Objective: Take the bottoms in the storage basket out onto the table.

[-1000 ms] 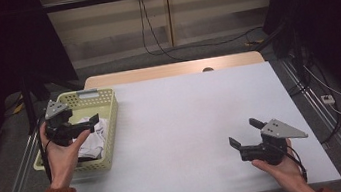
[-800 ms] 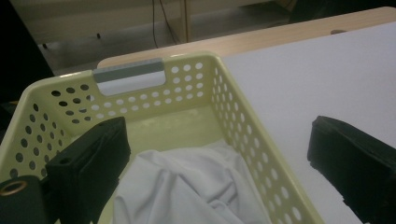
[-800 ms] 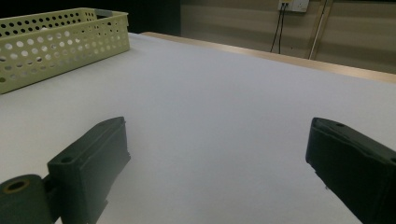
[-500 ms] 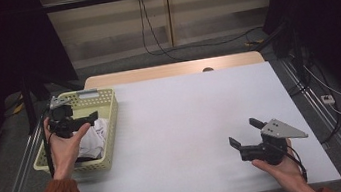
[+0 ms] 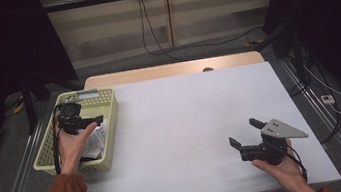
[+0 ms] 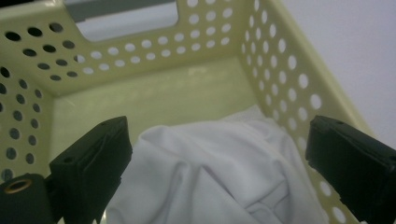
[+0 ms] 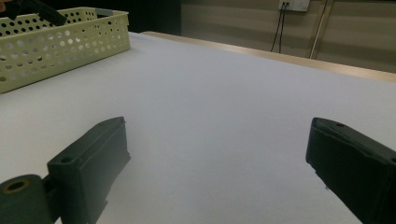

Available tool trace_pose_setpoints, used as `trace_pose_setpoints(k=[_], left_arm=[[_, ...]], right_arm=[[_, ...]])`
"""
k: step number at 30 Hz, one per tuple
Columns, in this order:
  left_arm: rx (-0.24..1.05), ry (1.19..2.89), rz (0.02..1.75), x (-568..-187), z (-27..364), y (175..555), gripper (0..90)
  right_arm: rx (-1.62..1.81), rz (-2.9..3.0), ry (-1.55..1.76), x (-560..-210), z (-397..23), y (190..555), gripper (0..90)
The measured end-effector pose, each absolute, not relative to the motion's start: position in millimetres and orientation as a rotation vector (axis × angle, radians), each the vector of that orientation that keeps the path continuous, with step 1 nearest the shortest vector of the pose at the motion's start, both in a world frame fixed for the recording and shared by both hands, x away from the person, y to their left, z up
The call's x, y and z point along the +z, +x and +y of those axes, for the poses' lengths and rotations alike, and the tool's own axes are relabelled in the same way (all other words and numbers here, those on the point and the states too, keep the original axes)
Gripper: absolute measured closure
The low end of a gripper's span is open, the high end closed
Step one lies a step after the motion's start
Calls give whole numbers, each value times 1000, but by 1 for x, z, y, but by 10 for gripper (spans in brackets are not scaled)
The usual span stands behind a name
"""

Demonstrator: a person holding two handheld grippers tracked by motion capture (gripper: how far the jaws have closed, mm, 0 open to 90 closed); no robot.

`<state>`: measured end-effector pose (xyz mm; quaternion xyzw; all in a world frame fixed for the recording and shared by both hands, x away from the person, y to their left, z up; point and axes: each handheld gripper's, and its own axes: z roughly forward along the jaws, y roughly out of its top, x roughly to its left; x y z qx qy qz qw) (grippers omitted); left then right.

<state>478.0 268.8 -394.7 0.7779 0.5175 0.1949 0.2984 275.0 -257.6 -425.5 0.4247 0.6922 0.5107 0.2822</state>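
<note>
Here's the left gripper hanging over the yellow basket, nose tipped down into it, jaws spread wide. Look along them in the left gripper view: the white cloth lies bunched in the basket's near end, pushed against the perforated wall, and the two black jaws straddle it on either side with nothing between them yet. That wide spread makes sense, I'd say: a crumpled heap gives no clean edge, so opening fully lets the jaws drop around a fold and take whatever bulk they meet.

The basket itself sits at the tabletop's left edge, and its far half is bare floor. The cloth shows in the high view too, just below the gripper, partly under the hand.

Over on the other side, well apart from the basket, the right gripper rests low by the near right part of the tabletop, jaws also spread and holding nothing. In its own view it looks across bare white surface toward the basket. My read is that it's parked there to stay out of the way and be ready to take a corner once the cloth comes out onto that open stretch beside the basket.
</note>
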Motion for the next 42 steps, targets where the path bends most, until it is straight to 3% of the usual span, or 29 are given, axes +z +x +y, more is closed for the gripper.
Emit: trace_pose_setpoints(k=[28, 42], left_arm=[[335, 2280, 1585, -428, 266, 495, 35], [251, 2333, 1592, -441, 266, 502, 0]], right_arm=[[1368, 1866, 1132, -426, -258, 275, 58], [1366, 1877, 1131, -427, -256, 276, 58]])
